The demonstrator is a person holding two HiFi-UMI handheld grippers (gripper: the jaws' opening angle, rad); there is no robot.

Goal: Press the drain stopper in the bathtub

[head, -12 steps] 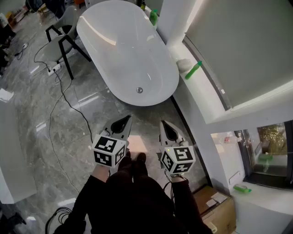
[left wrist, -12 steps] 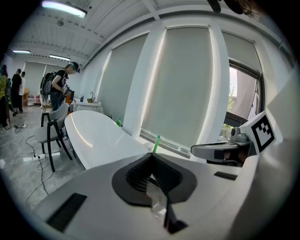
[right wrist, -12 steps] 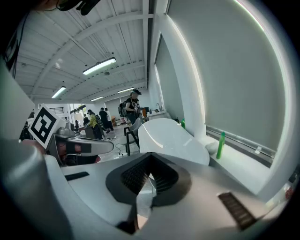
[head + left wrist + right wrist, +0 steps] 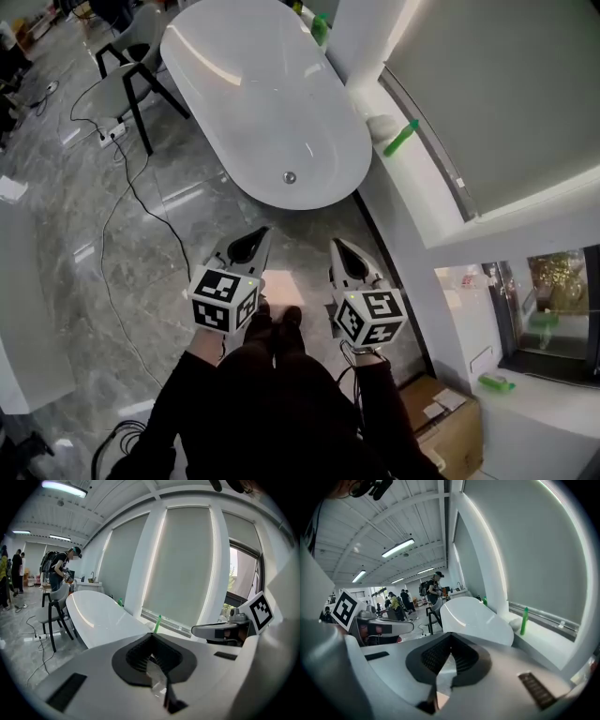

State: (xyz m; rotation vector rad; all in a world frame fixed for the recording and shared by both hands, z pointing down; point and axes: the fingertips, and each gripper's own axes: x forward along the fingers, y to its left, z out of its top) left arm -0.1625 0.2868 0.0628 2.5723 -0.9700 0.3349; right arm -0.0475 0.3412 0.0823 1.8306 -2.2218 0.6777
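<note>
Bathtub: white, oval and freestanding on the grey marble floor. It lies ahead of you and runs away along the window wall.
Drain stopper: a small round metal disc in the bathtub's bottom, at the end nearest you. Nothing touches it.
Your left hand-held gripper: you hold it over the floor, short of the bathtub's near end and well apart from the stopper, tip pointing toward the tub. Its jaws meet at the tip with nothing between them.
Your right hand-held gripper: it is level with the left one, also short of the bathtub's near end. Its jaws are closed together and empty.
Green bottle: stands by the window, just right of the bathtub's near end.
Chair: black-legged, left of the bathtub's far half.
Cable: black, trailing across the floor left of the bathtub.
Cardboard box: on the floor by your right elbow, well apart from the bathtub.
</note>
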